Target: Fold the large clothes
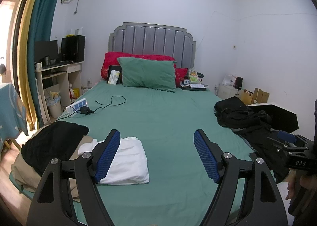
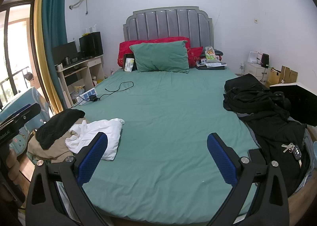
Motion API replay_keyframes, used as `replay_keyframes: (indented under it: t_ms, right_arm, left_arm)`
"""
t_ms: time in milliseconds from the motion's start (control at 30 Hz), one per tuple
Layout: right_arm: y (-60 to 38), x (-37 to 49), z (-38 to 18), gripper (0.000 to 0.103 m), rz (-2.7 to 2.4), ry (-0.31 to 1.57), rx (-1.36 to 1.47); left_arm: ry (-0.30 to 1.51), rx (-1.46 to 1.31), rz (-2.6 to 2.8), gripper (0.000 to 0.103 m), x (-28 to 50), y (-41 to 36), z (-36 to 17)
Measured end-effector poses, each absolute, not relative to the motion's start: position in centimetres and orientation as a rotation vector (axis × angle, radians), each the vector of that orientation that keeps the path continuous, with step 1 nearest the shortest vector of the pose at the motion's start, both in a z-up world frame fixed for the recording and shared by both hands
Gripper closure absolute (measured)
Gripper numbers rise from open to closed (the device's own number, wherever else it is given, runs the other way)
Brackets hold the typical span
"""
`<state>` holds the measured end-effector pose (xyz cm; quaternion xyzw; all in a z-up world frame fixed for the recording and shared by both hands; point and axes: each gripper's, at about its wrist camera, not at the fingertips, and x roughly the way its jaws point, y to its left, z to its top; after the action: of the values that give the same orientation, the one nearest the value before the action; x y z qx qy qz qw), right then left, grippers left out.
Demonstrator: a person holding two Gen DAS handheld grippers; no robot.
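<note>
On the green bed sheet (image 1: 168, 111) (image 2: 168, 107) a white garment (image 1: 128, 162) (image 2: 99, 132) lies loosely folded at the near left. Beside it a black garment (image 1: 53, 142) (image 2: 59, 124) rests on a beige one (image 1: 25, 170) (image 2: 47, 150) at the bed's left edge. A heap of black clothes (image 1: 237, 115) (image 2: 257, 99) covers the right edge. My left gripper (image 1: 157, 132) hovers open over the sheet, its left finger (image 1: 108, 154) overlapping the white garment. My right gripper (image 2: 157, 134) is open over bare sheet, holding nothing.
A power strip (image 1: 76, 106) with a charger and cable (image 1: 111, 103) lies at mid-left of the bed. Green and red pillows (image 1: 148, 73) lean on the headboard, with papers and packets (image 1: 193, 81) beside them. Keys (image 2: 291, 148) sit on the black heap. A desk (image 1: 57, 71) stands left.
</note>
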<state>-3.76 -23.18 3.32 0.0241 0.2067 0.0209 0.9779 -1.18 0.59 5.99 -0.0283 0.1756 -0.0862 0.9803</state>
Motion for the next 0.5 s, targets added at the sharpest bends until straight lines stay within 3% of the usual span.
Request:
replay_keyframes:
  t_ms: [500]
  right_arm:
    - [-23.16,-3.83,3.26,0.003,0.041,0.418,0.050]
  left_arm:
    - [0.356,-0.055,-0.174,0.023,-1.18,0.31,5.99]
